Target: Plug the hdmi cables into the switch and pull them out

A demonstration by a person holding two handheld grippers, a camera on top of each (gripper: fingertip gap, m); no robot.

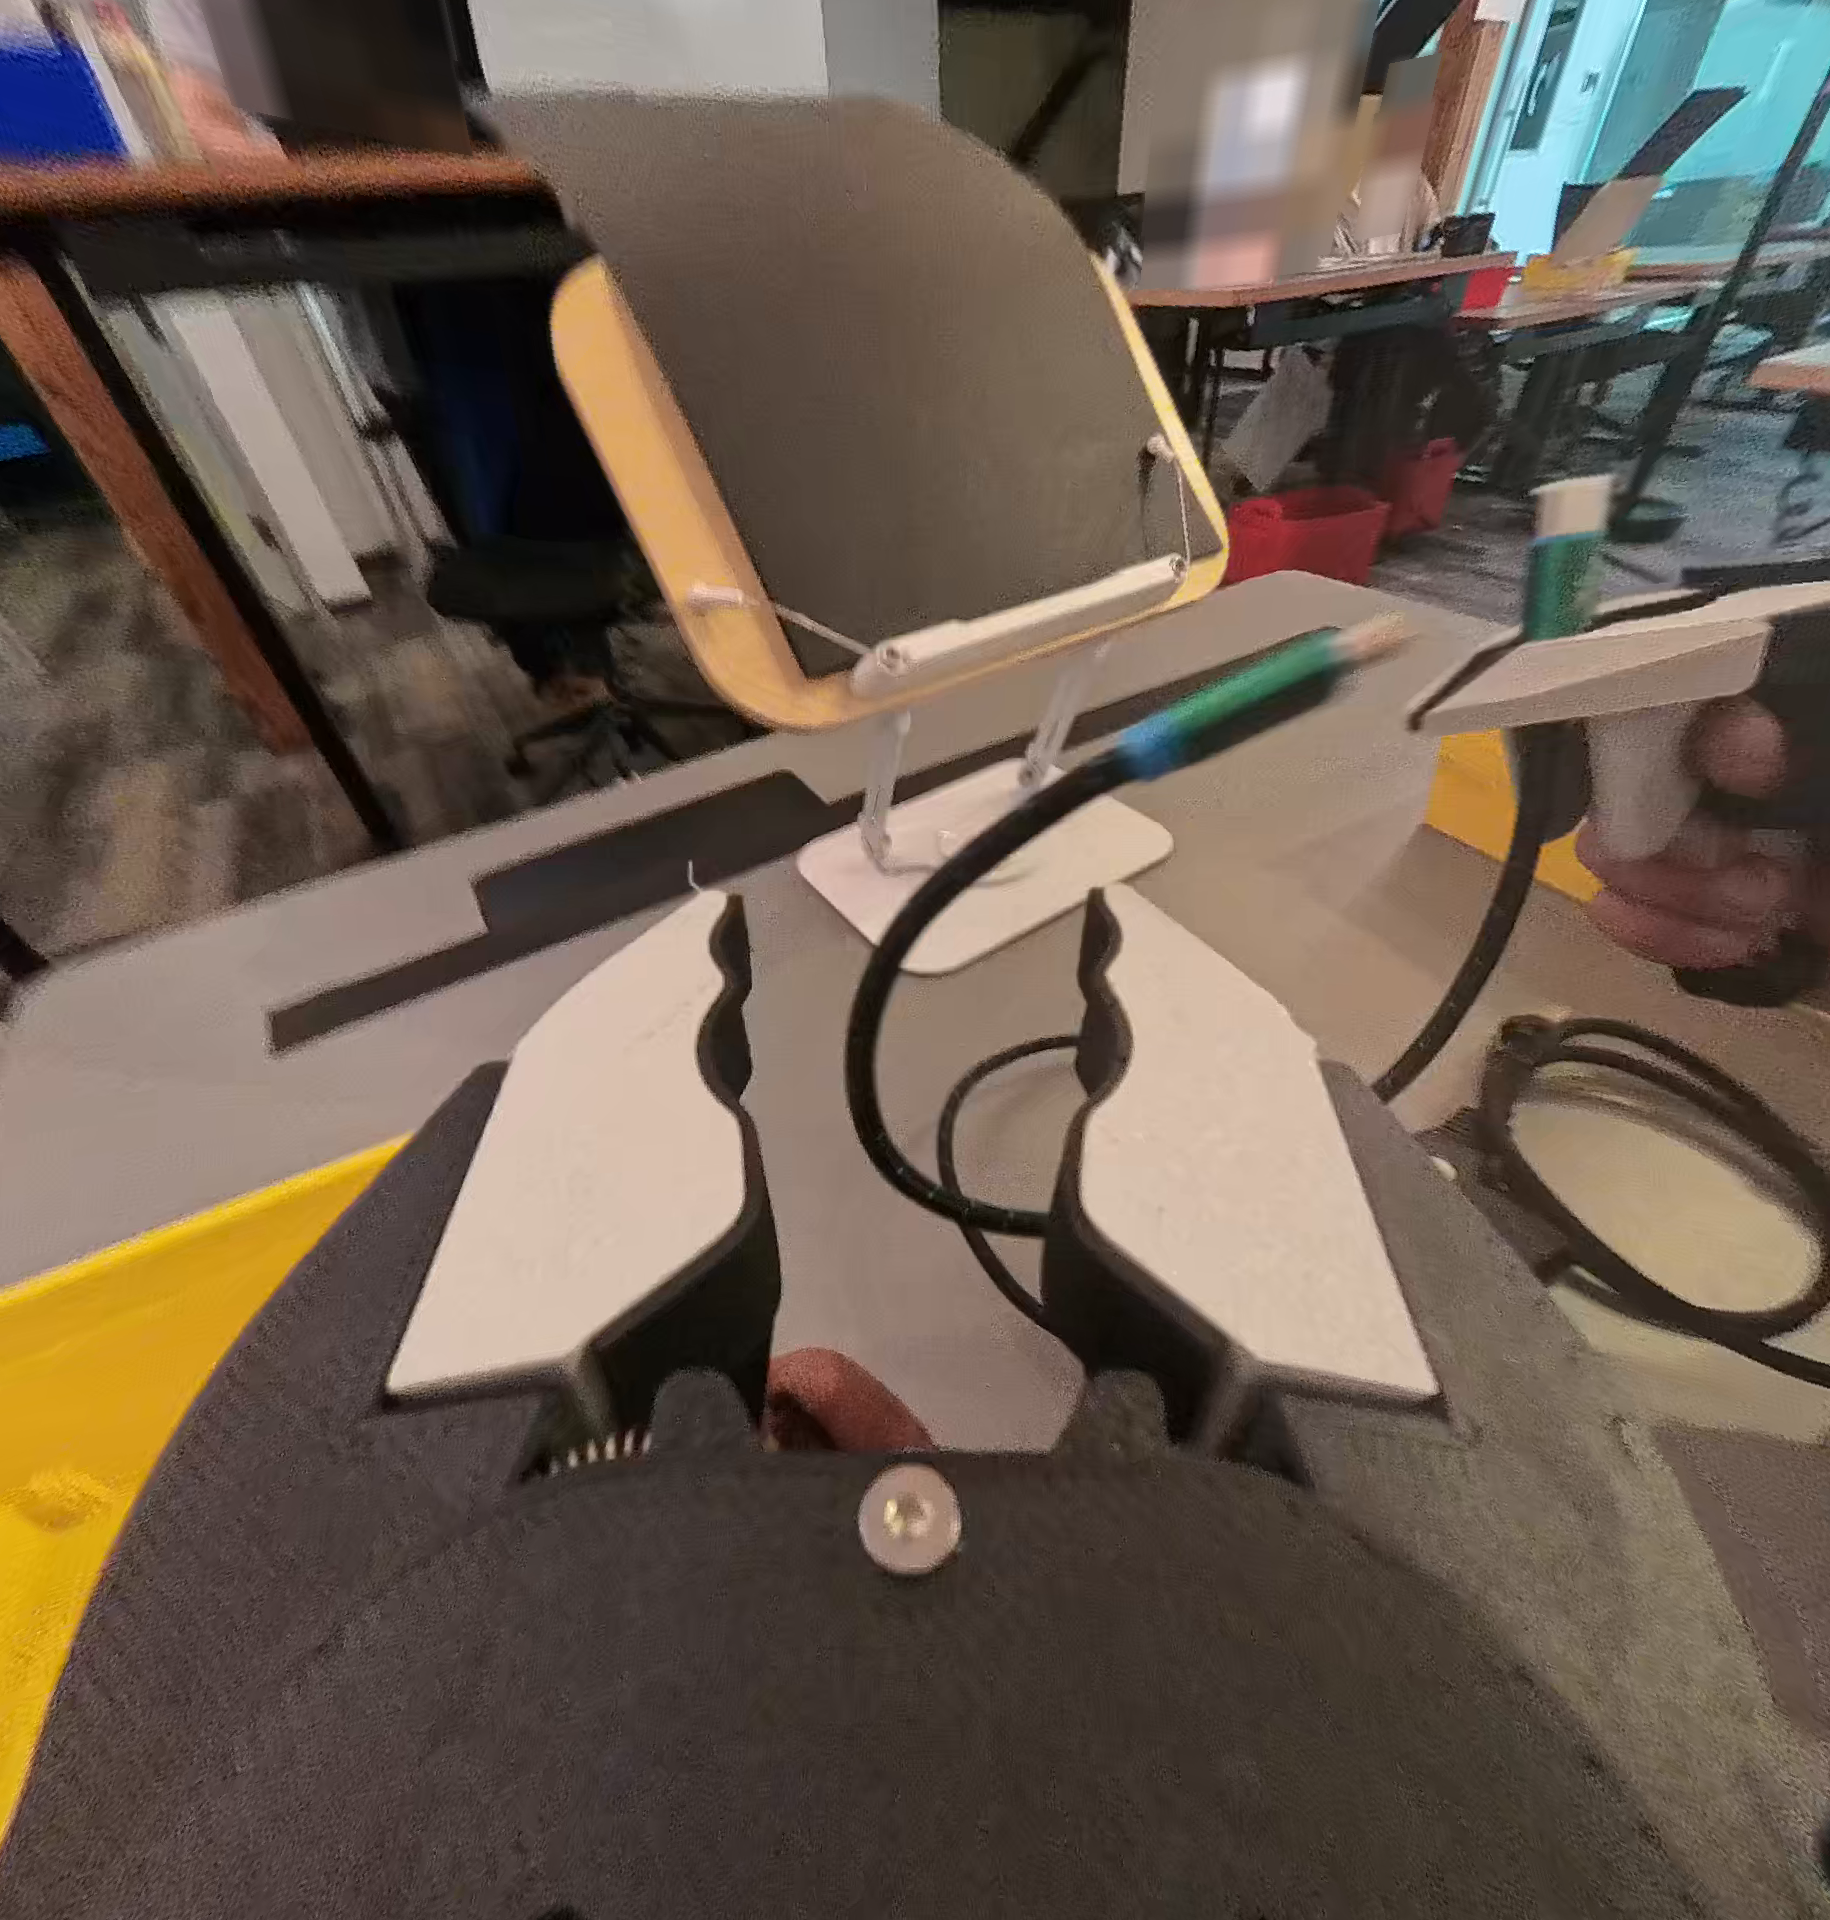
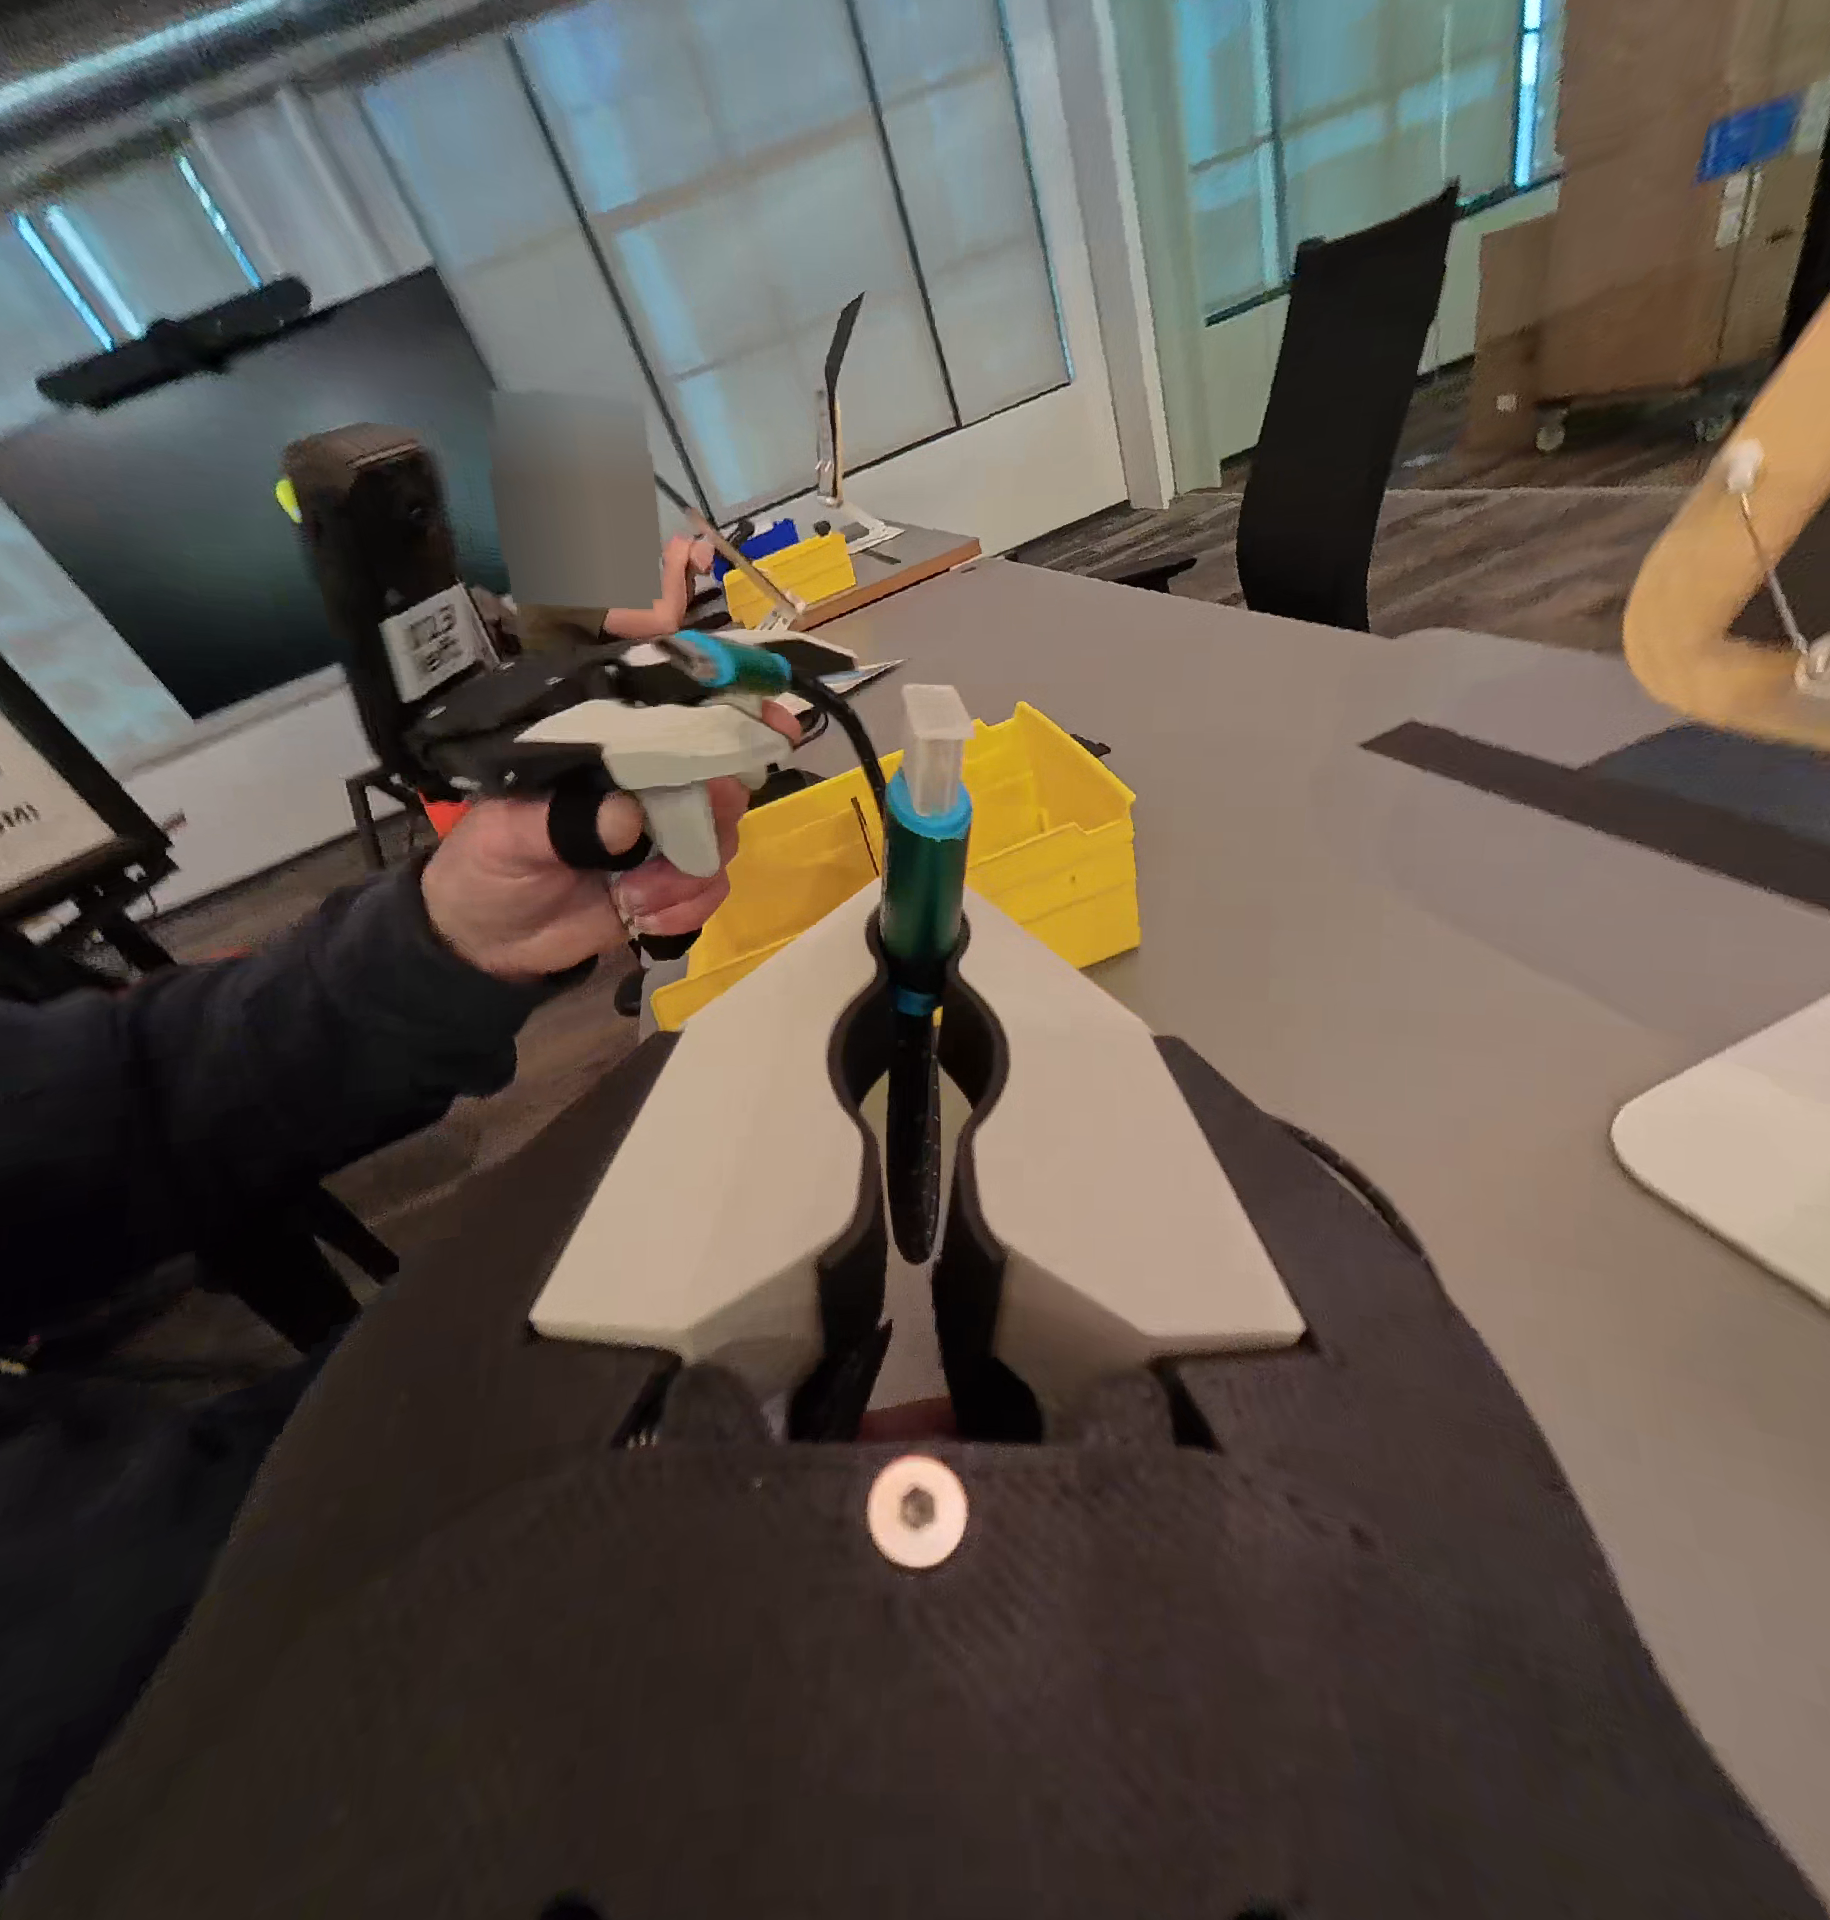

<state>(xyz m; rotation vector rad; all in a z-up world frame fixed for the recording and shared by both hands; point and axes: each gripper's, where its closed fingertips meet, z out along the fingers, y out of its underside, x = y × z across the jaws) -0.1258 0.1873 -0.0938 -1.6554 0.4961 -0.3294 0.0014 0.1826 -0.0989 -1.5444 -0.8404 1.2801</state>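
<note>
My left gripper point(image 1: 913, 904) is open over the grey table point(image 1: 371, 1039). A black HDMI cable point(image 1: 880, 1039) runs up between its fingers without touching the pads. That cable's green and blue plug point(image 1: 1254, 686) hangs blurred in the air ahead of the fingers. My right gripper point(image 2: 921, 925) is shut on a second green plug point(image 2: 921, 862) with a blue collar and a clear cap, held upright. The right gripper point(image 1: 1513, 675) also shows in the left wrist view with this plug point(image 1: 1560, 582). The left gripper point(image 2: 745, 727) shows in the right wrist view with the first plug point(image 2: 734, 660) just above it.
A dark panel with a wood-coloured rim point(image 1: 859, 395) stands on a white stand base point(image 1: 994, 873) at the table's middle. A coil of black cable point(image 1: 1669, 1195) lies at the right. A yellow bin point(image 2: 1046, 831) sits at the table's edge. Chairs and desks stand beyond.
</note>
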